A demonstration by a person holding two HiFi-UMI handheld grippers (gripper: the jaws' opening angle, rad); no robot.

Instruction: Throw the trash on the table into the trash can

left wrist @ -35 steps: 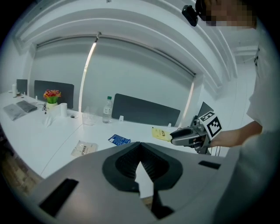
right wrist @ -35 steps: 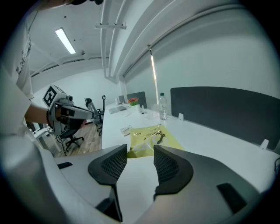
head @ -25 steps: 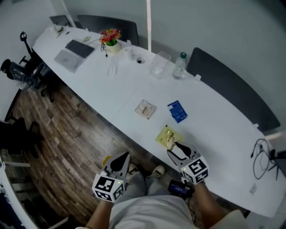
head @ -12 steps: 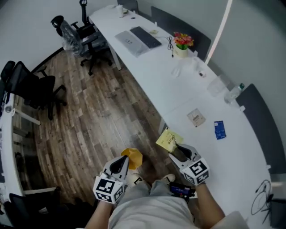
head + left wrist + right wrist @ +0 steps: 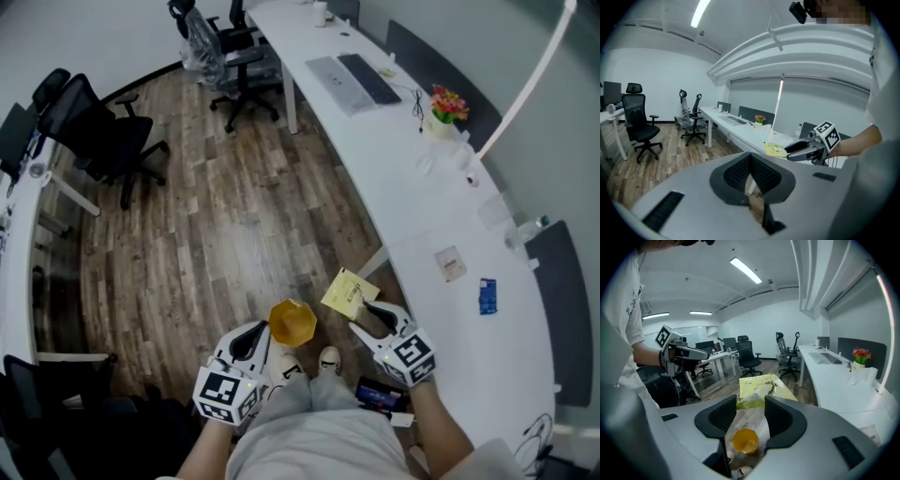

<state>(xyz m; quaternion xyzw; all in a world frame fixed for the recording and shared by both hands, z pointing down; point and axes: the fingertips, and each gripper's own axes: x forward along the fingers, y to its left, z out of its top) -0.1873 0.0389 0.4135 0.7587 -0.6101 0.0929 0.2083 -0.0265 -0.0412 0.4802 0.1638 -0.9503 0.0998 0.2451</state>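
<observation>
**Yellow packet pinched over the floor, bin right beside it**

So the right gripper (image 5: 367, 315) sits lower centre-right in the head view, jaws clamped on the bottom edge of a flat yellow plastic packet (image 5: 348, 292). The right gripper view shows that crumpled edge squeezed between the two pads, with the rest of the packet sticking out past them. The packet hangs over the brown wooden floor (image 5: 216, 234), near the edge of the long curved white bench (image 5: 412, 187) but clear of it.

Just left of the packet in the head view, the small orange-yellow faceted trash can (image 5: 292, 322) stands on the floor, mouth up, close to the person's white shoes (image 5: 328, 359). In the right gripper view the can shows low in the gap between the jaws, below the packet.

The left gripper (image 5: 255, 339) is at lower centre-left, next to the can, jaws closed together with nothing in them.

Over on the bench, toward the right edge of the frame, lie a small beige packet (image 5: 450, 263) and a blue packet (image 5: 487, 295), a little apart. Higher up on it sit a grey laptop (image 5: 352, 80) and a pot of flowers (image 5: 447, 103). Black office chairs (image 5: 103, 136) stand at upper left.
</observation>
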